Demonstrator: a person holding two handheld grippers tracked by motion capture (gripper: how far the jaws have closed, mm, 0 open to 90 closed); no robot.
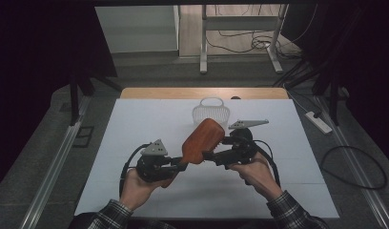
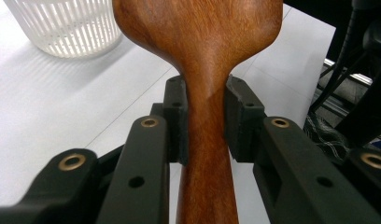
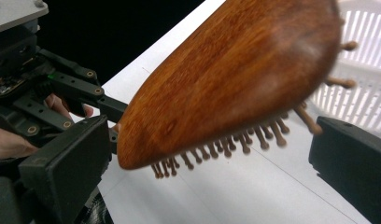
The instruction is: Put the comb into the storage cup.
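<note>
The left hand-held gripper (image 1: 183, 166) is clamped on the wooden hairbrush (image 1: 202, 140) at its neck, above the desk (image 1: 135, 133). The brush's long axis runs toward one o'clock. The right hand-held gripper (image 1: 212, 156), jaws apart, straddles its head; the white basket (image 1: 210, 113) sits at twelve o'clock.

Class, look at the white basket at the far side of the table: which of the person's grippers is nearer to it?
Right. The right gripper sits just in front of the white basket, slightly to its right; the left gripper, clamping the wooden hairbrush handle, is farther back, toward the person.
</note>
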